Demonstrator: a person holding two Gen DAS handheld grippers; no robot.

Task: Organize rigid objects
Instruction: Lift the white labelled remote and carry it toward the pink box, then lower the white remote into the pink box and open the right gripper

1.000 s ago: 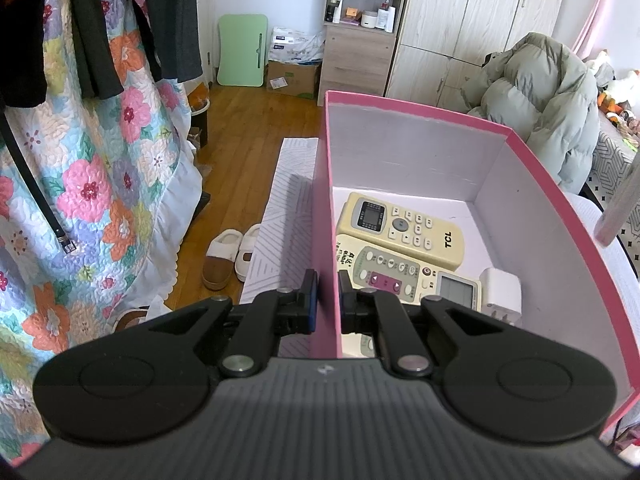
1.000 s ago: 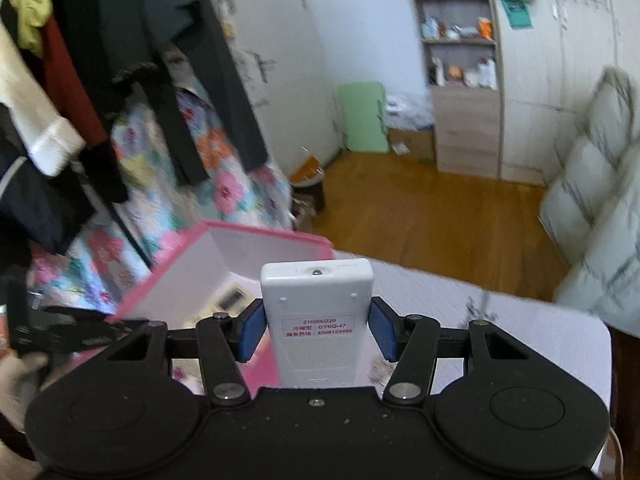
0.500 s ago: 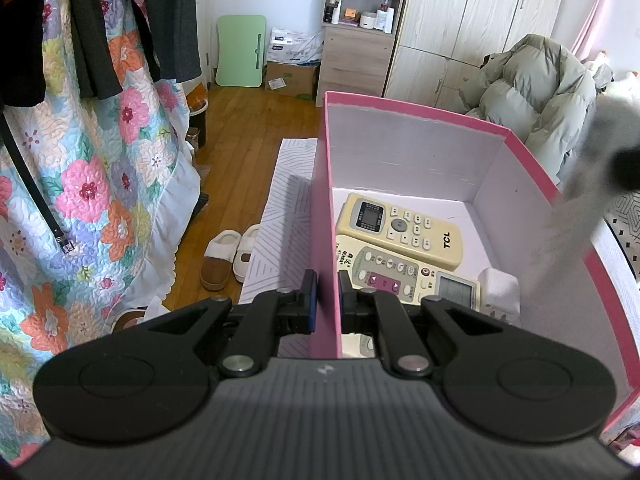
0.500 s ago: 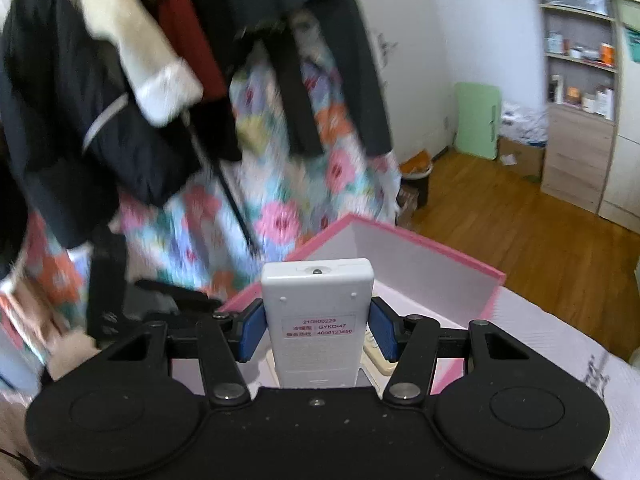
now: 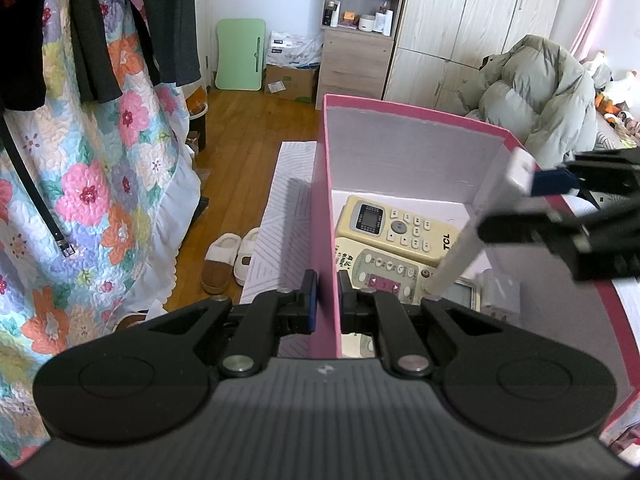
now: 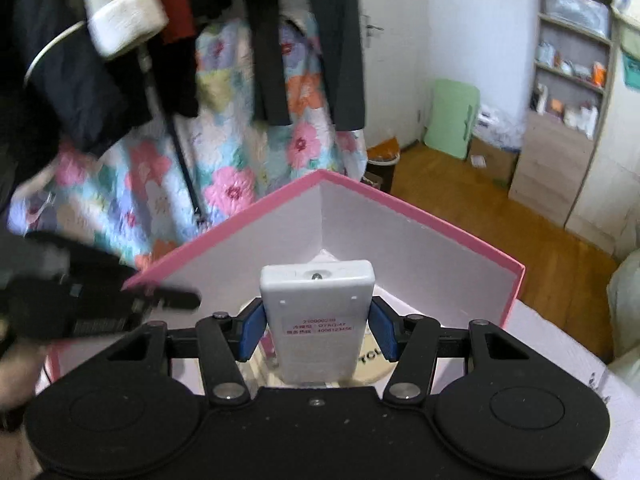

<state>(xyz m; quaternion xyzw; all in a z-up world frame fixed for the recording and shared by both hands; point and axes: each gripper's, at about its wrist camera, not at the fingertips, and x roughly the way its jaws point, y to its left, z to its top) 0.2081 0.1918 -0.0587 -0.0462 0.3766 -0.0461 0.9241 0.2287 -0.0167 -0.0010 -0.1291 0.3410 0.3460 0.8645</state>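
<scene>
My left gripper [image 5: 328,296] is shut on the left wall of the pink box [image 5: 400,152], one pad on each side. On the box floor lie a cream TCL remote [image 5: 396,228], a second cream remote [image 5: 384,272] and a white plug [image 5: 500,292]. My right gripper [image 6: 316,332] is shut on a white remote [image 6: 316,304], back label up, nose pointing into the box's far corner [image 6: 320,216]. In the left wrist view the right gripper [image 5: 510,208] reaches in over the right wall, and the white remote [image 5: 460,256] slants down above the cream remotes.
A floral quilt [image 5: 100,200] and dark clothes [image 5: 168,20] hang to the left. Slippers [image 5: 228,260] sit on the wood floor beside a white mat [image 5: 280,216]. A puffer jacket [image 5: 532,92] lies behind the box, with cabinets [image 5: 460,20] and a green board [image 5: 240,54] beyond.
My right gripper has swung over the pink box and sunk, bringing the white remote in from the right above the cream remotes. The left gripper and the box have stayed still.
</scene>
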